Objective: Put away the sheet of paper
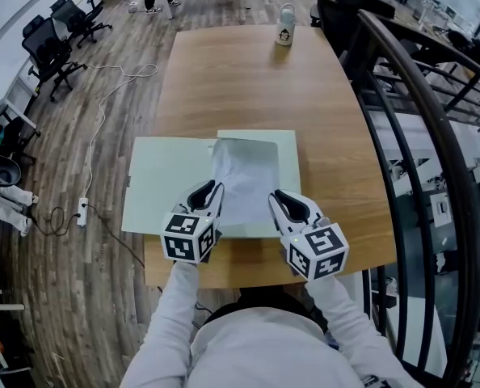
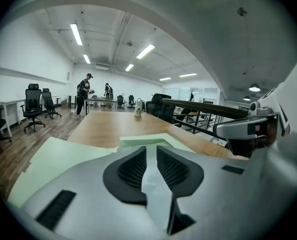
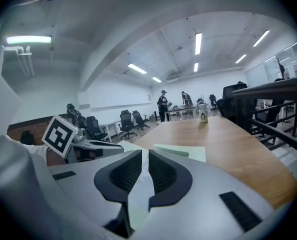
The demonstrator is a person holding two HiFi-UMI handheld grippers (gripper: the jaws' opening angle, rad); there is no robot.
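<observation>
**At the near edge of the table — both claws on the sheet**

At the near edge of the wooden table (image 1: 248, 79), I have a claw on each side of the sheet of paper (image 1: 244, 176). The sheet lies white and slightly rumpled on an open pale green folder (image 1: 163, 176), mostly over its right-hand leaf, its lower edge close to the table's edge.

My left claw (image 1: 214, 187) is at the sheet's left margin. Its jaws are drawn in to a narrow slit, and in the left gripper view a white strip of the paper runs straight through that slit between the ribbed black pads (image 2: 133, 169) — a pinch on the paper, as far as I can tell.

My right claw (image 1: 276, 195) sits at the sheet's right margin, level with the left one. Its jaws are likewise nearly together, with the paper's edge caught in the thin gap between them.

The two claws are well apart, the sheet spanning between them. Far across the table, near its far edge, a white bottle (image 1: 285, 24) stands upright.
</observation>
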